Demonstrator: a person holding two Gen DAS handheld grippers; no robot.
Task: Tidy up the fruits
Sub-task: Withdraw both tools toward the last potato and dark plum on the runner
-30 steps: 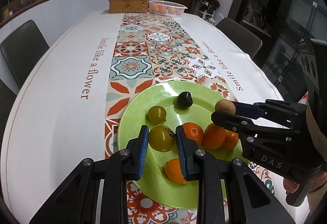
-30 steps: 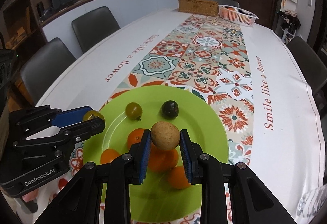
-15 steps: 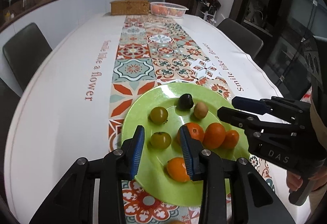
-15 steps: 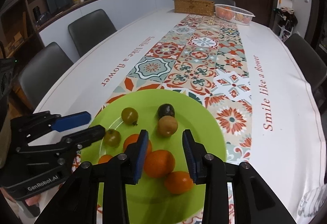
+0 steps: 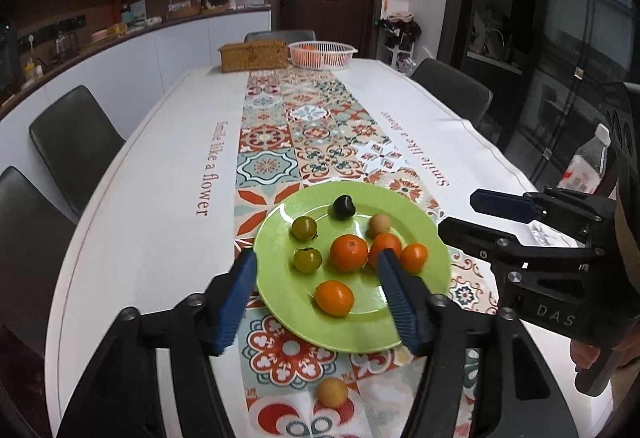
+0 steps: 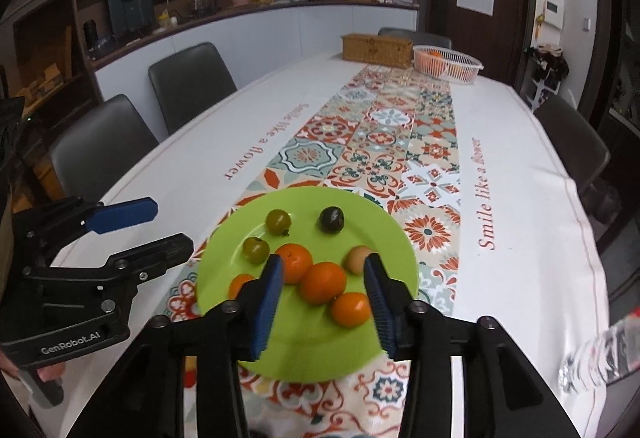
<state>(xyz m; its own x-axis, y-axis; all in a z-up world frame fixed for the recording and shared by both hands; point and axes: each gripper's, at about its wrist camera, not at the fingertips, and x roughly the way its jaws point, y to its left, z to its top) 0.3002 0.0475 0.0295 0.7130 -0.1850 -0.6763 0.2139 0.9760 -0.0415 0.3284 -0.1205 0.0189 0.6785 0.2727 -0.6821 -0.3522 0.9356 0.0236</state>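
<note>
A green plate (image 5: 428, 238) (image 6: 224, 258) sits on the patterned table runner. It holds several oranges (image 5: 348, 252) (image 6: 323, 283), two green tomatoes (image 5: 307, 260) (image 6: 256, 249), a dark fruit (image 5: 343, 207) (image 6: 331, 220) and a tan fruit (image 5: 379, 224) (image 6: 357, 258). Another tan fruit (image 5: 333, 391) lies on the cloth in front of the plate. My left gripper (image 5: 318, 296) (image 6: 140, 226) is open and empty above the plate's near side. My right gripper (image 6: 324, 298) (image 5: 480, 214) is open and empty above the oranges.
A wicker box (image 5: 253, 56) (image 6: 377, 50) and a white basket with oranges (image 5: 322, 55) (image 6: 447, 64) stand at the table's far end. Dark chairs (image 5: 74, 142) (image 6: 188, 86) line both sides. A plastic bottle (image 6: 600, 354) lies at the right edge.
Both grippers let go of their fruits, a green tomato and a tan fruit, onto the plate. Both opened wider and pulled back and up from the plate.
</note>
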